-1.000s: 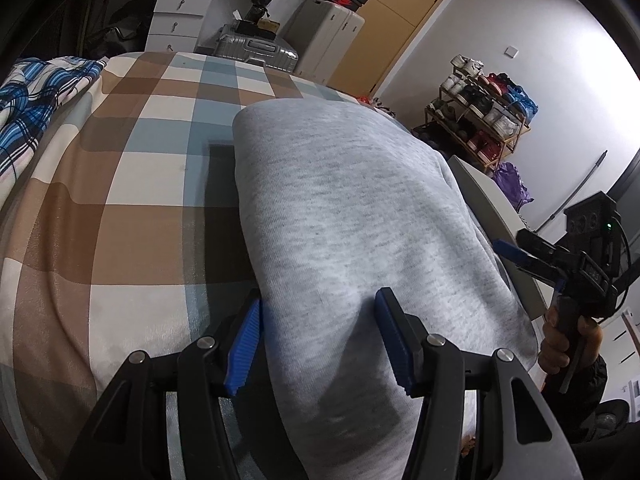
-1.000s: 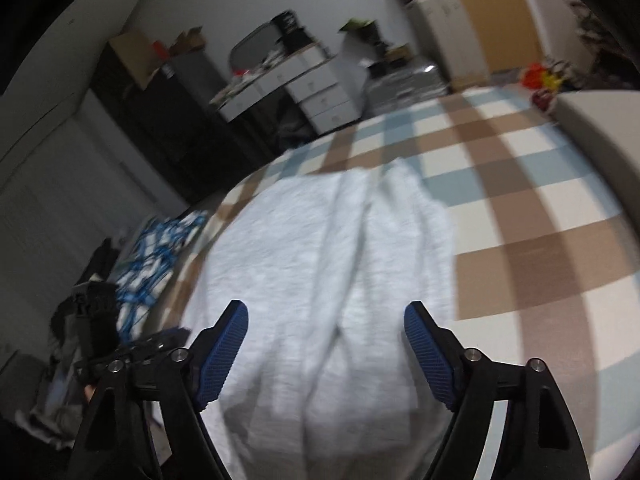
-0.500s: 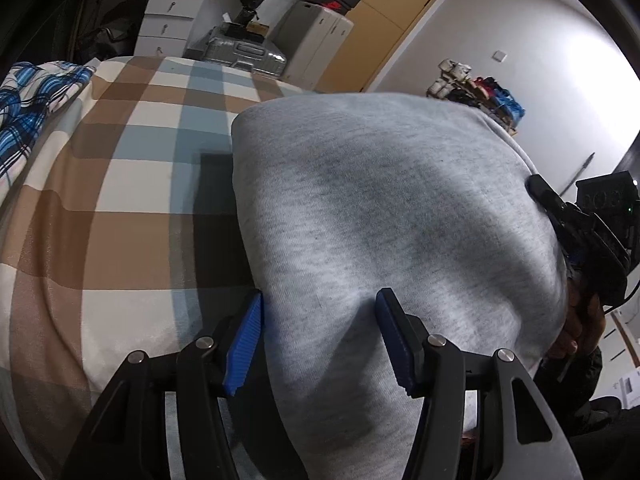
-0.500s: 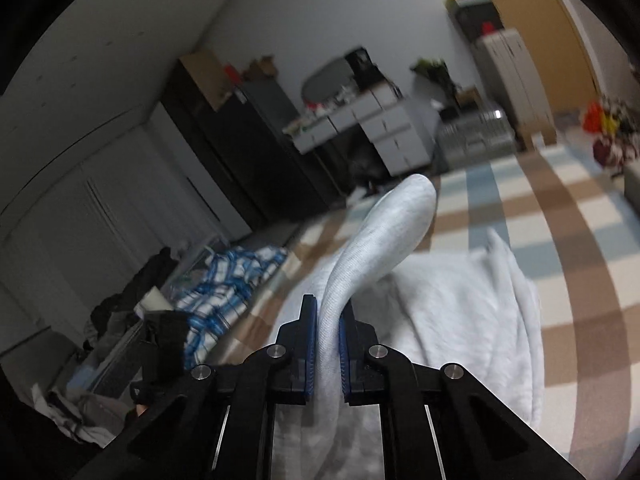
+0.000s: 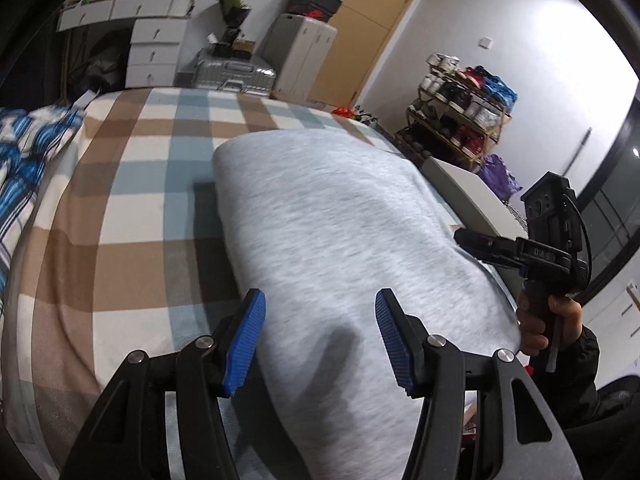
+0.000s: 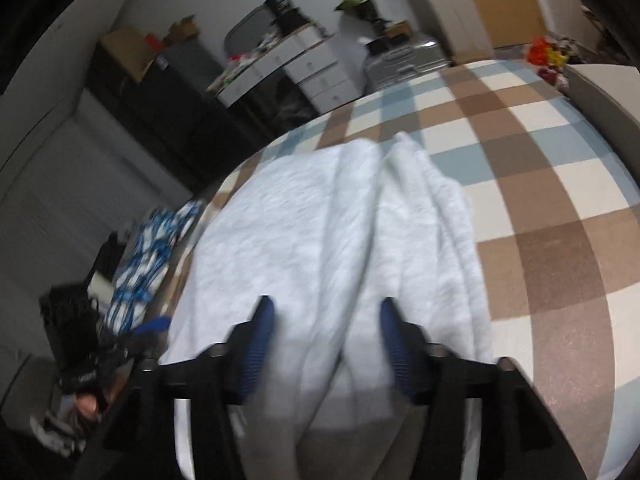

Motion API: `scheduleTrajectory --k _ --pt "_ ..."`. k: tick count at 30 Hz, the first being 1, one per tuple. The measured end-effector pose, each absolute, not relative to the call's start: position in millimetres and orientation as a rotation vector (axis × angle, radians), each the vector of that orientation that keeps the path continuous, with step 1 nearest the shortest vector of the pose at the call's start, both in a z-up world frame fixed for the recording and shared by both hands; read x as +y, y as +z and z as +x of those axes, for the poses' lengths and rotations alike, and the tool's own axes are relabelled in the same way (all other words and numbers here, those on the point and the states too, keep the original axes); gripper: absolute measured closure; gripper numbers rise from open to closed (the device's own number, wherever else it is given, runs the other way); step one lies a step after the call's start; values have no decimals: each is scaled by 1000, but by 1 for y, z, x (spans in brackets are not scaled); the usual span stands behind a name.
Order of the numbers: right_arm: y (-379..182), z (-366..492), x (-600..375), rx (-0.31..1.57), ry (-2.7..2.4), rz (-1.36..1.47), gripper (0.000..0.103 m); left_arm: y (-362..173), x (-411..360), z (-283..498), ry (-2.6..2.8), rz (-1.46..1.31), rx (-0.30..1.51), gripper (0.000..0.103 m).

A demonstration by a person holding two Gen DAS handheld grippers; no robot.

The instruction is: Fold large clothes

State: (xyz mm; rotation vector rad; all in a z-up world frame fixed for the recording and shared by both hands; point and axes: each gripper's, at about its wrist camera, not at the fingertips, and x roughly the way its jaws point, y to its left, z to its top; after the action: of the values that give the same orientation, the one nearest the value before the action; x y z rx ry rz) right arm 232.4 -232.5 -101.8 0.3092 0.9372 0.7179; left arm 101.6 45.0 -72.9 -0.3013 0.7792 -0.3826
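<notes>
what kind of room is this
Most likely a bedroom at home: a bed with a checked sheet, a white chest of drawers by the wall, and a loaded shoe rack near the door.

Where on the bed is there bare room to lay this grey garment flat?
Bare checked bedspread lies between the grey garment and the blue plaid cloth, and beyond the garment's far edge. The white ledge crowds the other side.

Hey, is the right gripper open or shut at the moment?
Open. The right gripper has its blue pads spread wide over the grey garment, with nothing pinched between them.
</notes>
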Motion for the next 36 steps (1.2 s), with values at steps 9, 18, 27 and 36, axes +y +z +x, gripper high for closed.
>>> scheduleTrajectory --k 9,18,27,36 --pt "-91 193 -221 803 720 206 92 -76 38 105 -385 -270 786 51" --pt "-94 195 -221 849 628 196 84 -65 34 94 -402 -265 753 51" --pt "-100 165 -212 867 653 52 35 -84 -26 66 -501 176 739 45" --pt "-109 204 -293 882 568 437 14 -70 41 86 -522 -251 706 44"
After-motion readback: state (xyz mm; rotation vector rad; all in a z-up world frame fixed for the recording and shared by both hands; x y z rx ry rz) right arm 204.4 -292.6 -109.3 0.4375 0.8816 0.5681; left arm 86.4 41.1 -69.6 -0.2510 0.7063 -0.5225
